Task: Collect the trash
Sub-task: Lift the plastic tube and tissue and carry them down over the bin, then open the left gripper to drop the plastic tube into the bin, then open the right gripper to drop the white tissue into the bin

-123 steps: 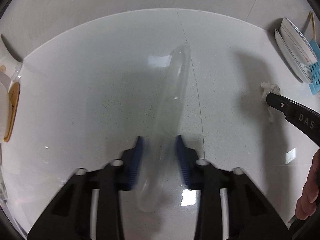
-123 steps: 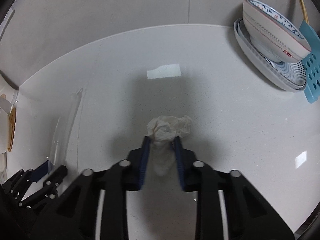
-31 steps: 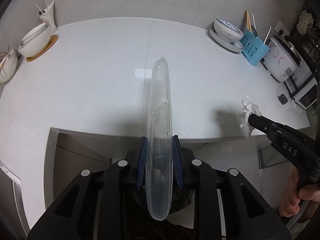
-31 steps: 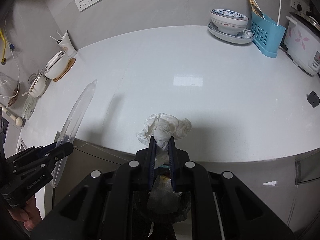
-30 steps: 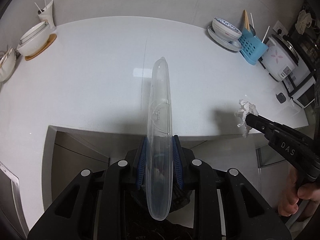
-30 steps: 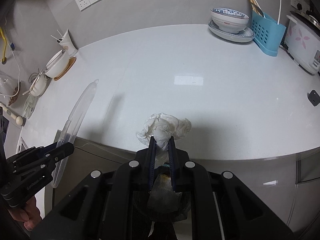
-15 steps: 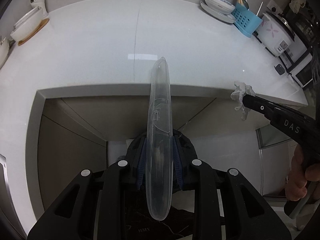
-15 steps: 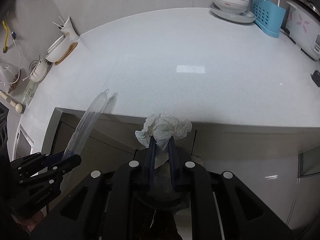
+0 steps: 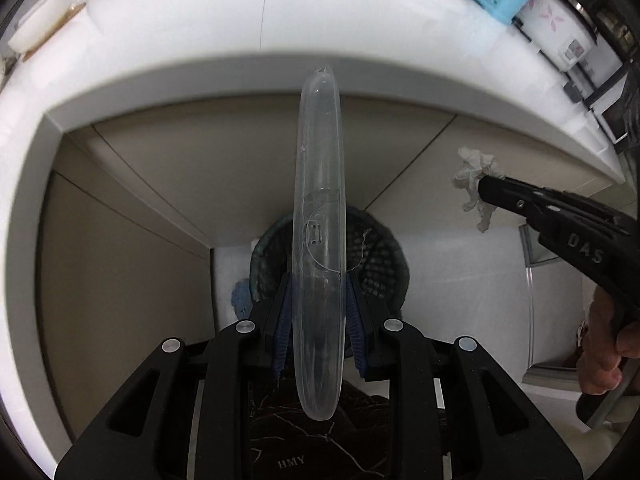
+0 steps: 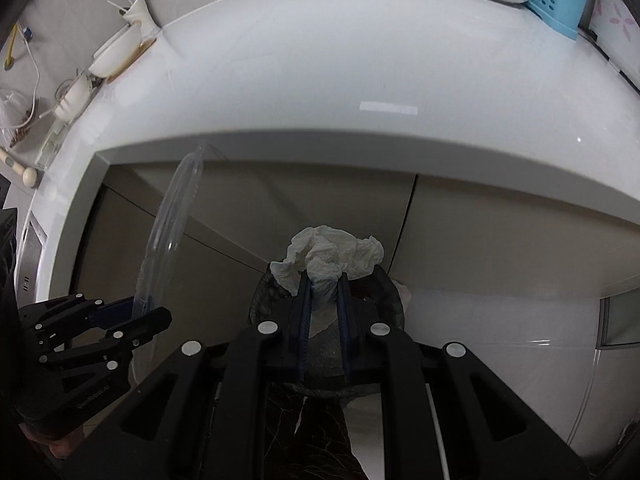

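A long clear plastic case [image 9: 318, 240] is clamped in the left gripper [image 9: 319, 304]. A crumpled white paper tissue [image 10: 332, 256] is gripped by the right gripper [image 10: 322, 292]. Both are held above a dark mesh waste bin [image 9: 380, 256] near the white countertop [image 10: 360, 60].

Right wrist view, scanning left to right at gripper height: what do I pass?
left gripper → clear plastic lid held in it → crumpled tissue pinched in the right gripper, with the dark bin below and behind it.
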The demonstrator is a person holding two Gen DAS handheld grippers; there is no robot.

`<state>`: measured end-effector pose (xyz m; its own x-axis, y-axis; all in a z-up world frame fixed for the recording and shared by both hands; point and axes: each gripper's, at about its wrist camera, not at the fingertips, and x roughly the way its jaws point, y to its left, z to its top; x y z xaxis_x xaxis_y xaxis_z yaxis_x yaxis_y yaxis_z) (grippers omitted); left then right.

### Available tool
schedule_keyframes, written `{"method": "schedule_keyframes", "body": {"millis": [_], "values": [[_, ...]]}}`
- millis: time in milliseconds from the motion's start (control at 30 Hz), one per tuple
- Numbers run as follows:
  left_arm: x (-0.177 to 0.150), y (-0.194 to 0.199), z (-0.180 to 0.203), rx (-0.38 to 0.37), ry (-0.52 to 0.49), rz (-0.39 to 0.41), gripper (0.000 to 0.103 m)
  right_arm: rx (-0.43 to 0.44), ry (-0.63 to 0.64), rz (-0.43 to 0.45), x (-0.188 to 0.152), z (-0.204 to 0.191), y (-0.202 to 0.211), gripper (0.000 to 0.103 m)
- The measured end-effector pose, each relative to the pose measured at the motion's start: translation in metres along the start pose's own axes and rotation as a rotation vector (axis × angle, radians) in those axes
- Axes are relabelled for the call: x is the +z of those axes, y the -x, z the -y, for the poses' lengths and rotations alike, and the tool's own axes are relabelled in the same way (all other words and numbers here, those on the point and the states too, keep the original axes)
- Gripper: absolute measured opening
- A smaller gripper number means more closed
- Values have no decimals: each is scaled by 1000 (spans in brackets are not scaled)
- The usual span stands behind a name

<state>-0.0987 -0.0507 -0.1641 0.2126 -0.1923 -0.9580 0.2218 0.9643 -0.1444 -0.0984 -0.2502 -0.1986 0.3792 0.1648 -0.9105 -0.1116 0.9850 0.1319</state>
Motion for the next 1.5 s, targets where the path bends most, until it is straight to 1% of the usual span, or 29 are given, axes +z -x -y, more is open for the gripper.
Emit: {"method": "schedule_keyframes", "body": {"millis": [67,200,267,433,567,800,1000,1200,1300,1333,1400,1433,1500], "values": [[-6,-15,-4,1,17,-24,25,-3,4,-15,-5,-2,-9,12],[-10,-38,-10,-6,46,-39,25,-5,6,-43,-16,0,-31,12],[-9,-46,-12,-9,56,-34,25,-13,11,-57,-20,2,-42,12],[-19,-68,-15,2,48,-30,25,-25,11,-83,-28,1,-61,12],[-22,-89,-12,0,46,-74,25,-35,4,-104,-30,0,-74,12],[-23,-112,-9,5,37,-102,25,-39,-19,-138,-41,-2,-95,12],[-22,-116,-7,9,22,-98,27,-41,-29,-142,-42,-1,-99,12],[-27,-105,-15,15,34,-74,48,-39,-28,-140,-46,7,-95,12],[-27,-97,-22,14,53,-56,61,-35,-24,-145,-46,7,-97,12],[-26,-95,-24,20,58,-54,68,-32,-22,-147,-47,7,-98,12],[-26,-91,-29,21,70,-46,74,-28,-13,-154,-47,6,-104,12],[-27,-92,-30,22,76,-43,80,-26,-7,-159,-47,5,-106,12],[-28,-89,-34,26,86,-34,85,-18,4,-162,-46,1,-111,12]]}}
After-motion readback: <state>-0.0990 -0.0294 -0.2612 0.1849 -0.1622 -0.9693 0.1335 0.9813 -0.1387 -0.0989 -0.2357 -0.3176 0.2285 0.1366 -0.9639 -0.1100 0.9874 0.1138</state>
